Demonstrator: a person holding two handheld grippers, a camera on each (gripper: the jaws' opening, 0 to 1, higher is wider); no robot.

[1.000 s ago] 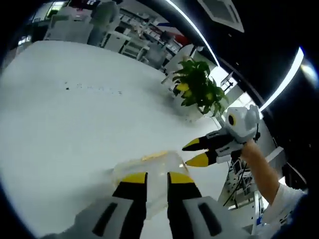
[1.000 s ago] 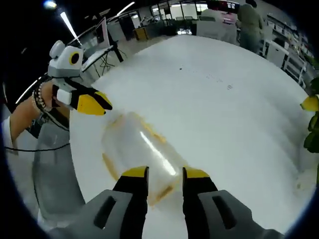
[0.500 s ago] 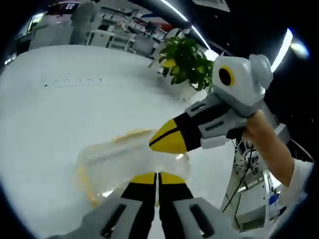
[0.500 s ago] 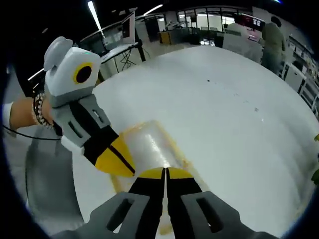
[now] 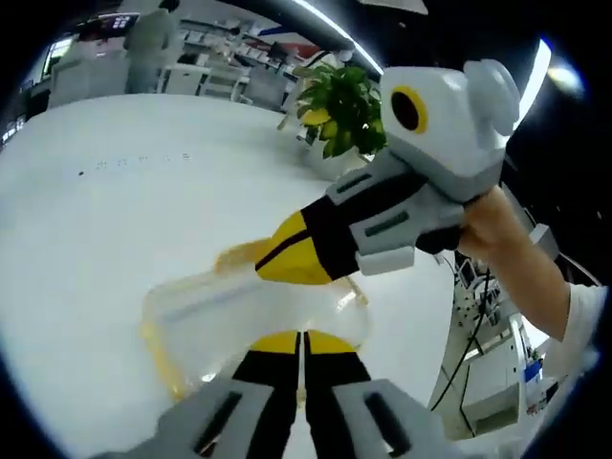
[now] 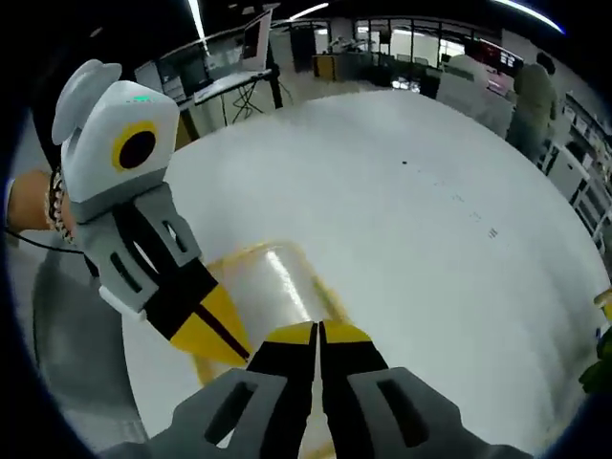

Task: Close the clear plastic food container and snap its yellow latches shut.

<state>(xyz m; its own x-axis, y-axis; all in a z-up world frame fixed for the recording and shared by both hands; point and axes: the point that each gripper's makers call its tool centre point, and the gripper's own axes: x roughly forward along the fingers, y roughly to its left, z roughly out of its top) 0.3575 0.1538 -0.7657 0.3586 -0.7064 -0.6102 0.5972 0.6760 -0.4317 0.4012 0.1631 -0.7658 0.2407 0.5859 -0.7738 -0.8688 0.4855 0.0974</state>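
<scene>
Clear plastic food container (image 5: 251, 308) with yellow latches on white round table (image 5: 86, 229). Left gripper (image 5: 301, 341) and right gripper (image 6: 317, 333) jaws pressed together, holding nothing visible, tips over container.

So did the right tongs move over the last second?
Yes. In the left gripper view the right tongs went from beside the container to over it, and shut.
</scene>
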